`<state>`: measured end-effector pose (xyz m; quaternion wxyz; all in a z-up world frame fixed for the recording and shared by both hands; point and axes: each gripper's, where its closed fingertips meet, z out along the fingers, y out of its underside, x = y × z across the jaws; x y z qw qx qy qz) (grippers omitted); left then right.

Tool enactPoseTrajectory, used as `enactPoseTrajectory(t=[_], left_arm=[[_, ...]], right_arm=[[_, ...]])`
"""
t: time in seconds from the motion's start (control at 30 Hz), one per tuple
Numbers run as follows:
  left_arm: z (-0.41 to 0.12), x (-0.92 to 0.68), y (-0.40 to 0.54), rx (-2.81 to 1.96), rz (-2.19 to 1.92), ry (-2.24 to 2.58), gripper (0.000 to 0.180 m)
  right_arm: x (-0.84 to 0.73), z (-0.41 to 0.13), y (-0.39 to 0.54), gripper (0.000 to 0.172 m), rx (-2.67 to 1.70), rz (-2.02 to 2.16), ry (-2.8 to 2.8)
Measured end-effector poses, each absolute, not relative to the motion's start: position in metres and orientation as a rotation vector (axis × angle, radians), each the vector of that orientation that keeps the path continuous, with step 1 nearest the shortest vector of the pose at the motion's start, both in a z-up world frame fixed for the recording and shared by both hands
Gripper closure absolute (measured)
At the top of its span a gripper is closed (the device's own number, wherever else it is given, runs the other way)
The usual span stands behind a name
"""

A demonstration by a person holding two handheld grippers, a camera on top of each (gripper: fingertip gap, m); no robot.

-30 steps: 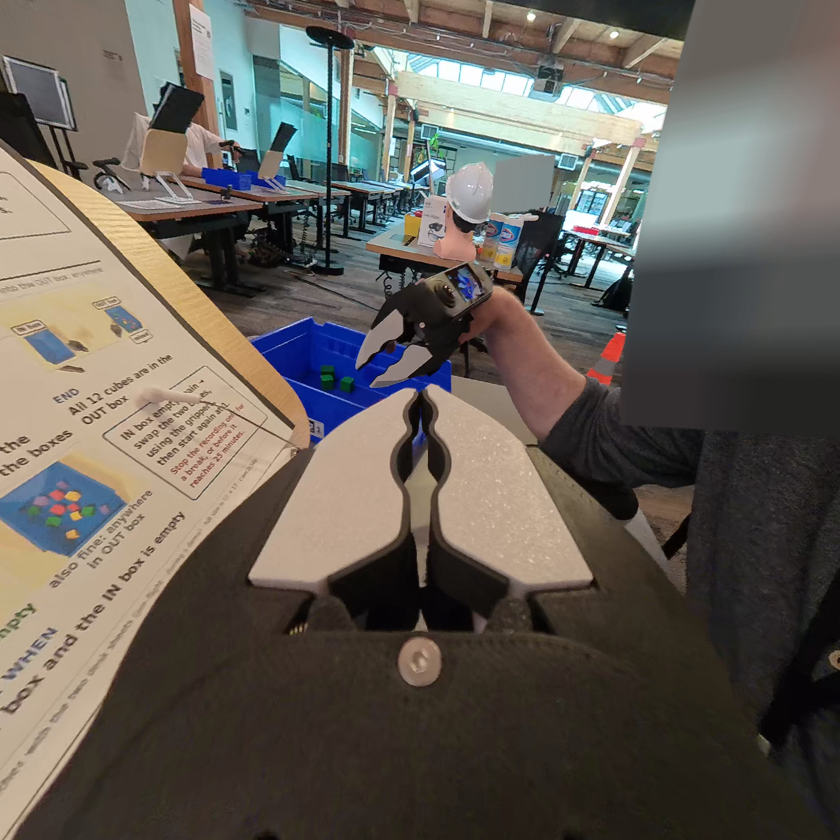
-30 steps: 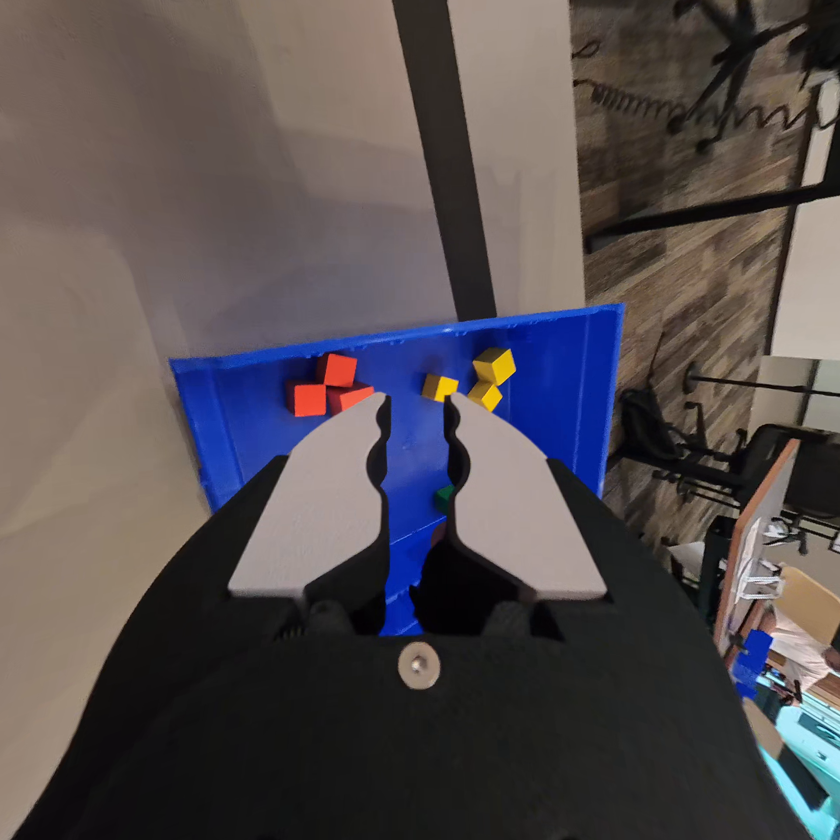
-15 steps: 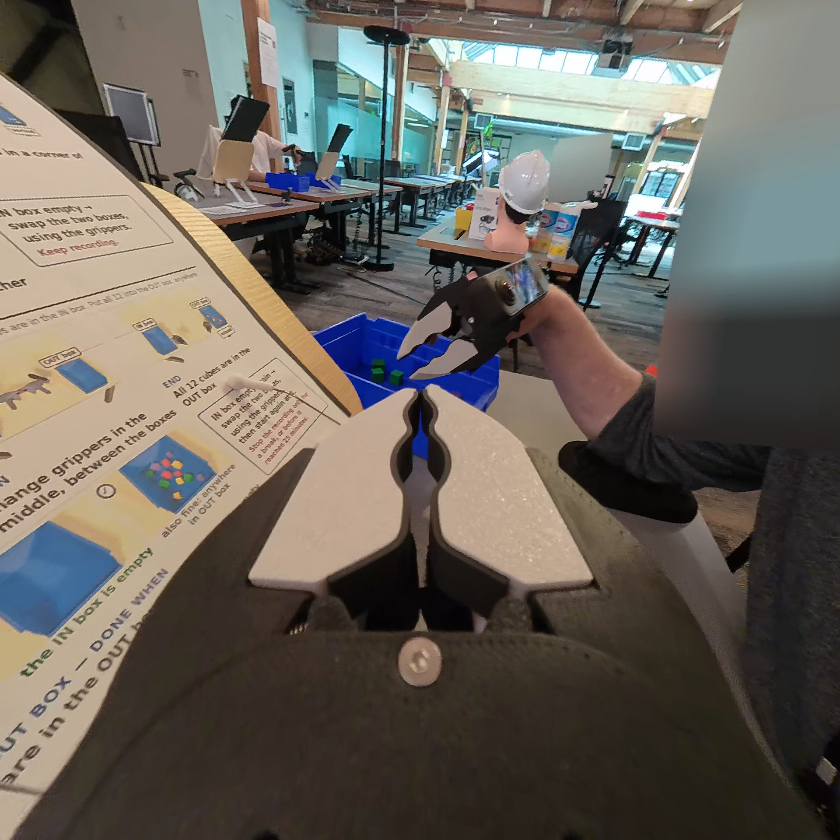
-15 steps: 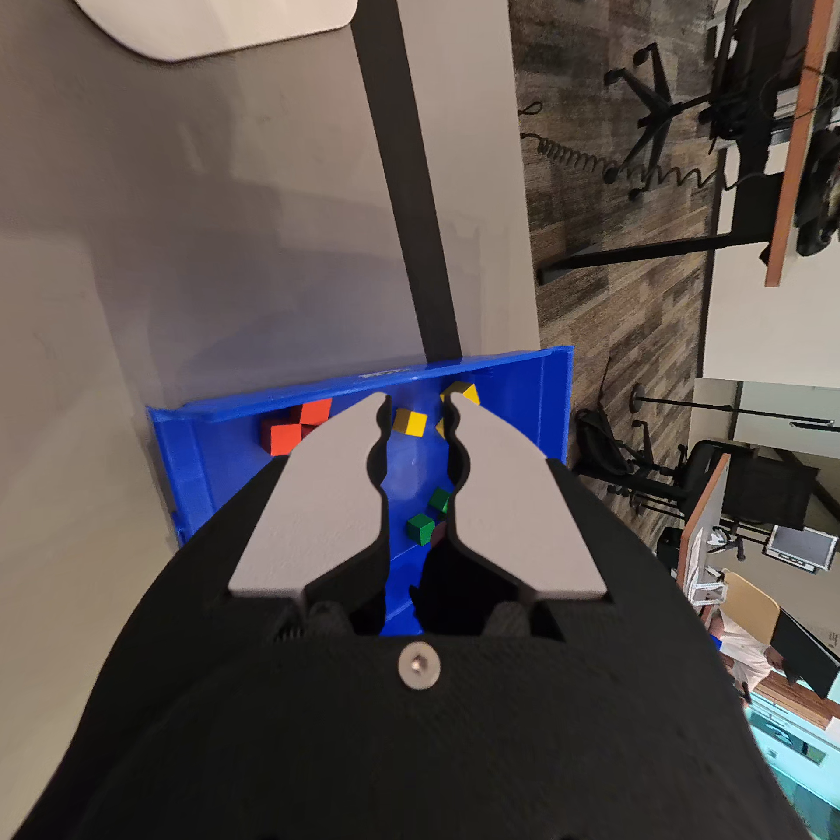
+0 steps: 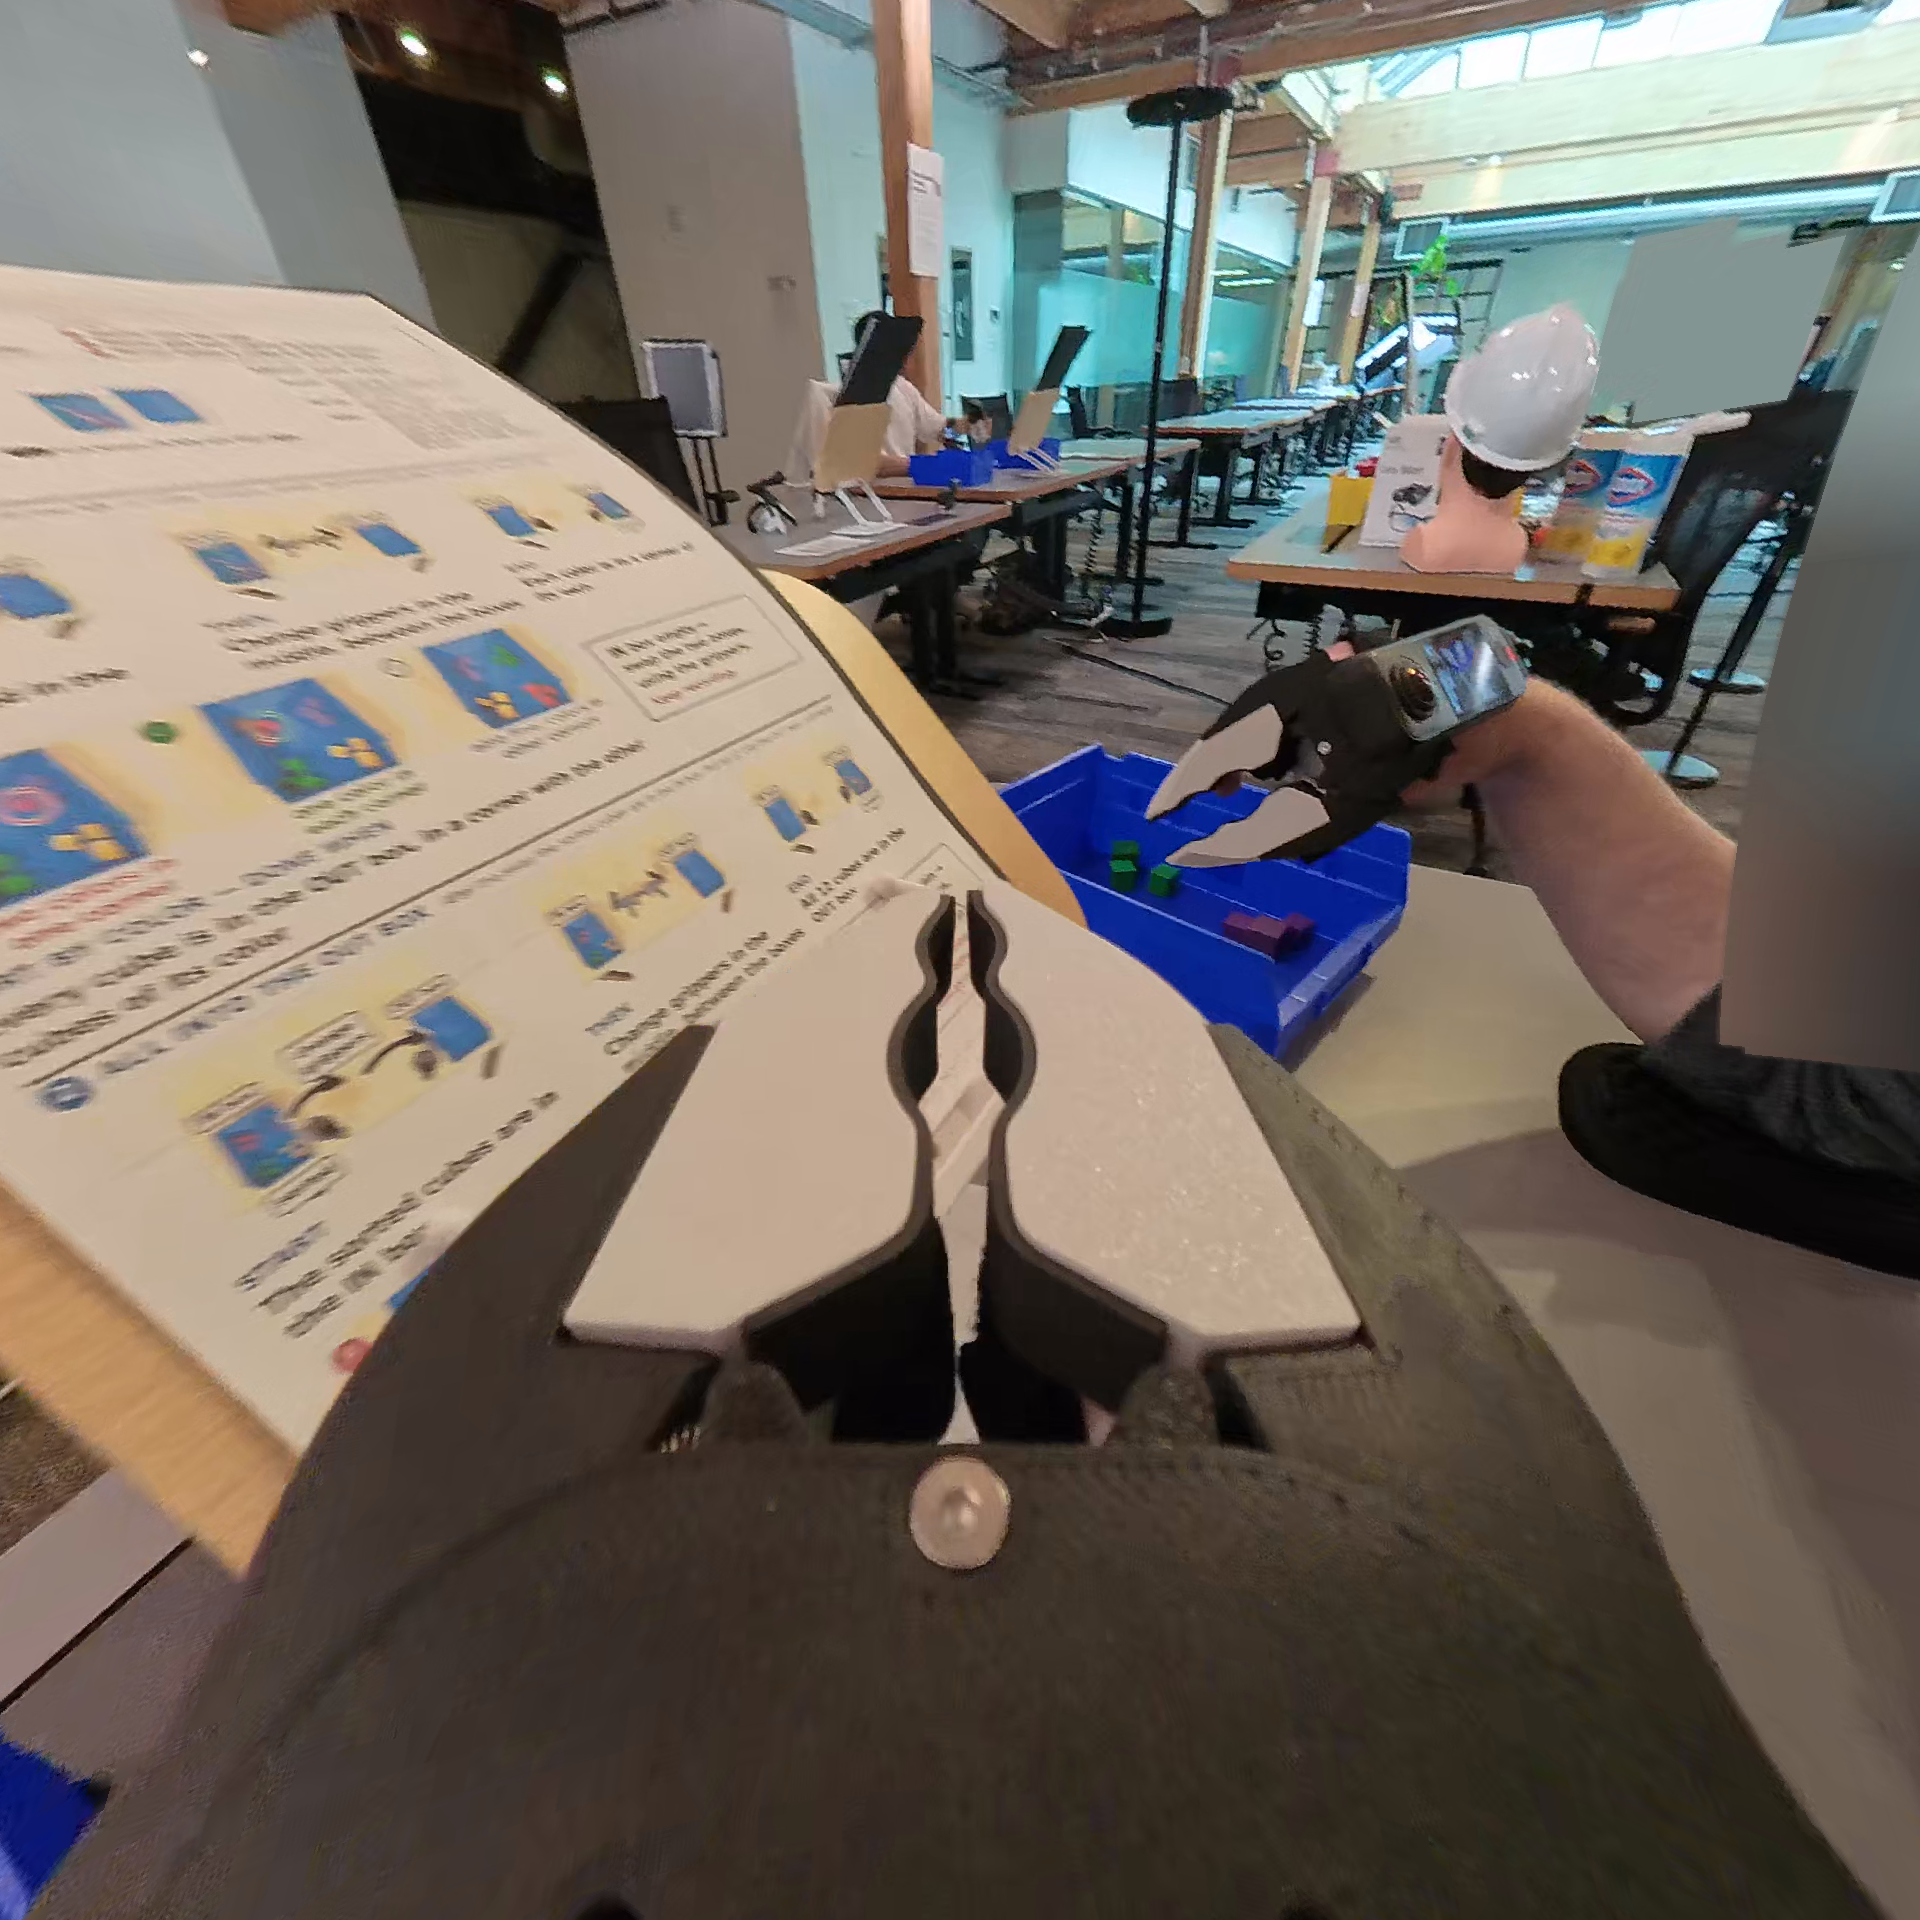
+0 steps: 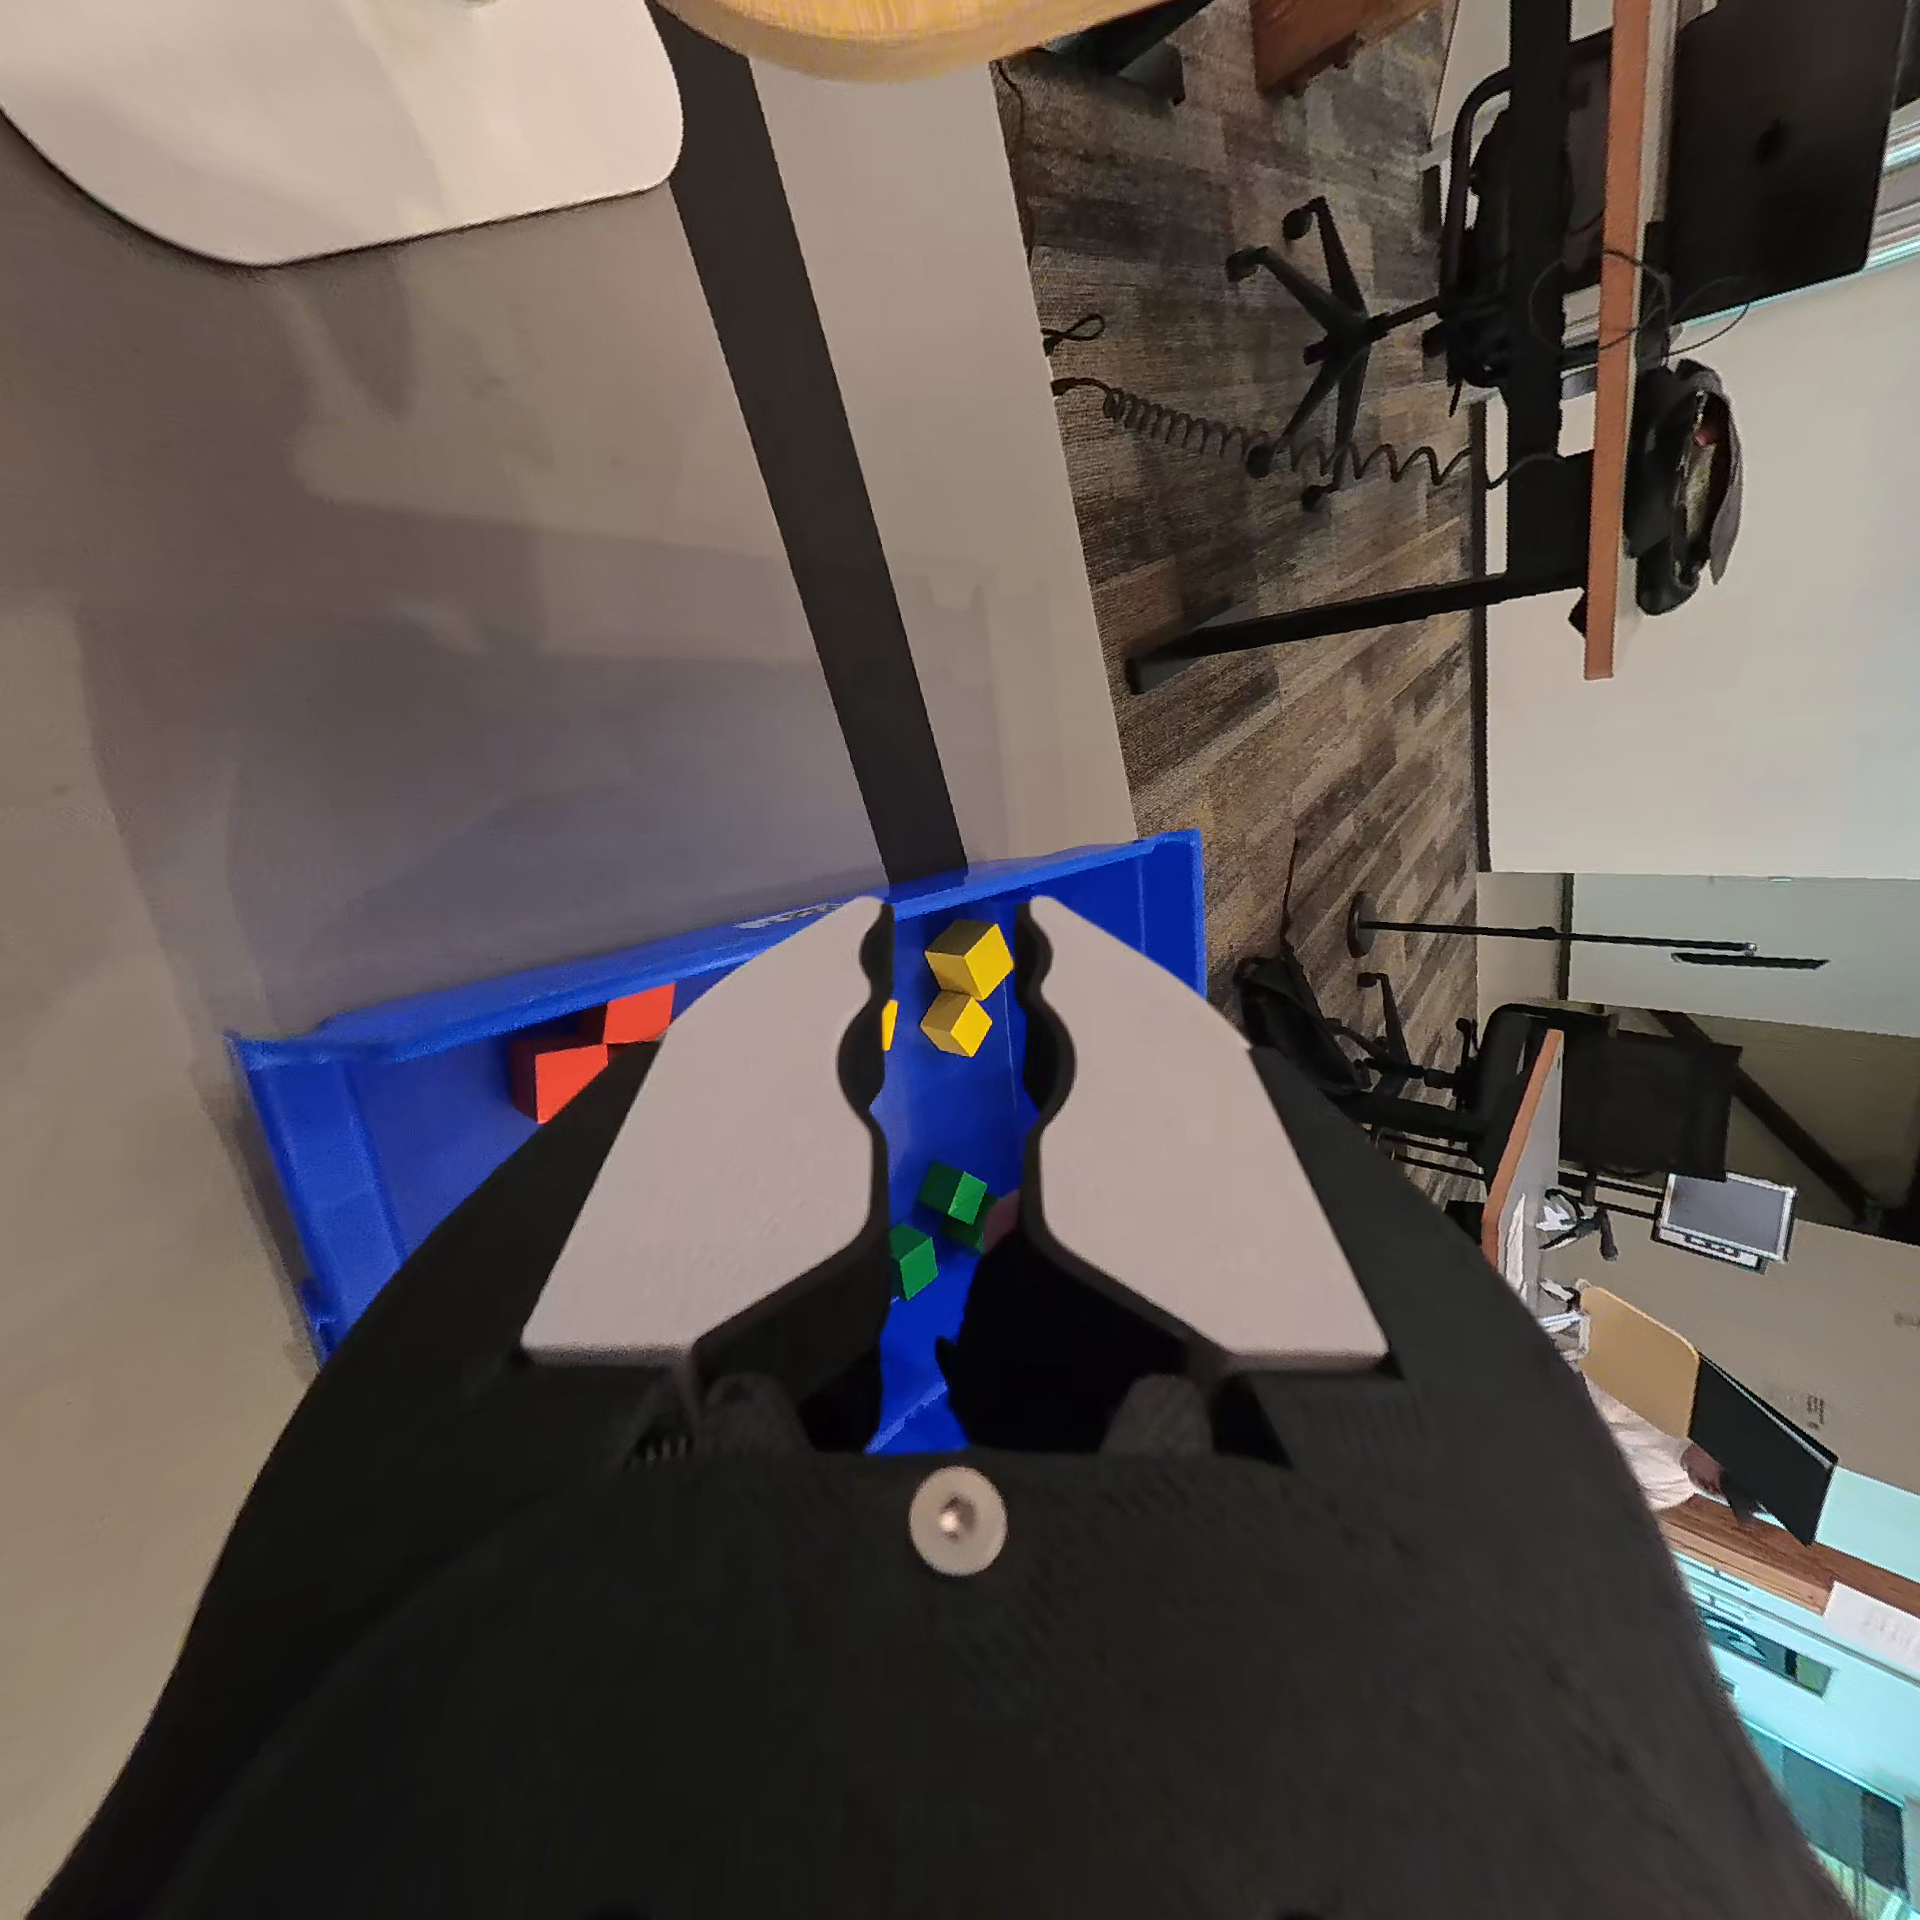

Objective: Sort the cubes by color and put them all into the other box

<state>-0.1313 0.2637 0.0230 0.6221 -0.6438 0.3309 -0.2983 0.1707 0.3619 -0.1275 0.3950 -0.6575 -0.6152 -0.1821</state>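
1. Nearest us, our left gripper points at the instruction sheet propped on a wooden board. Its fingers are nearly together, with only a thin slit between the tips, and nothing sits in that slit.
2. Our right gripper hangs above the blue box, pointing down into it. Its jaws stand partly open with a clear gap, and the cubes we see through that gap lie on the box floor below, not between the pads. It holds nothing and touches nothing.
3. From the left wrist view we see the same right gripper over the far box, fingers apart and bare, with the tips above the green cubes.
4. Inside the box the cubes lie in colour groups: red cubes in one corner against the far wall, yellow cubes in the next corner, green cubes nearer the gripper, and purple cubes at the near end in the left wrist view.
5. We judge the sorting to be at or near its end: four colour clusters sit apart in this box and neither gripper carries a cube.
6. We cannot see the other box clearly; only a blue patch shows at the bottom left corner, so we cannot tell whether any cube is left there.
7. Beyond the table, desks and chairs fill the room.
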Motion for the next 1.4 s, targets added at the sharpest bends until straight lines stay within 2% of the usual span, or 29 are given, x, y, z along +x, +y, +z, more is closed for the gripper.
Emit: enactPoseTrajectory(t=[0.2,0.53,0.73,0.8,0.97,1.23,1.4], left_arm=[[0.034,-0.157,0.269,-1.465,-0.658,0.68,0.174],[0.016,-0.15,0.28,-1.523,-0.55,0.708,0.17],[0.016,-0.161,0.285,-1.537,-0.46,0.697,0.16],[0.014,-0.163,0.287,-1.55,-0.461,0.693,0.151],[0.007,-0.147,0.282,-1.563,-0.489,0.753,0.146],[-0.058,-0.062,0.259,-1.629,-0.354,1.14,0.159],[-0.116,-0.025,0.243,-1.698,-0.258,1.392,0.166]], right_arm=[[0.163,-0.128,0.362,0.15,-1.648,-0.466,-1.56],[0.153,-0.137,0.366,0.148,-1.639,-0.482,-1.58],[0.148,-0.138,0.367,0.146,-1.632,-0.48,-1.575],[0.149,-0.136,0.369,0.144,-1.627,-0.489,-1.558],[0.141,-0.124,0.364,0.144,-1.588,-0.474,-1.532],[0.081,-0.122,0.294,0.146,-1.39,-0.252,-1.775],[0.041,-0.149,0.257,0.147,-1.319,-0.118,-1.928]])
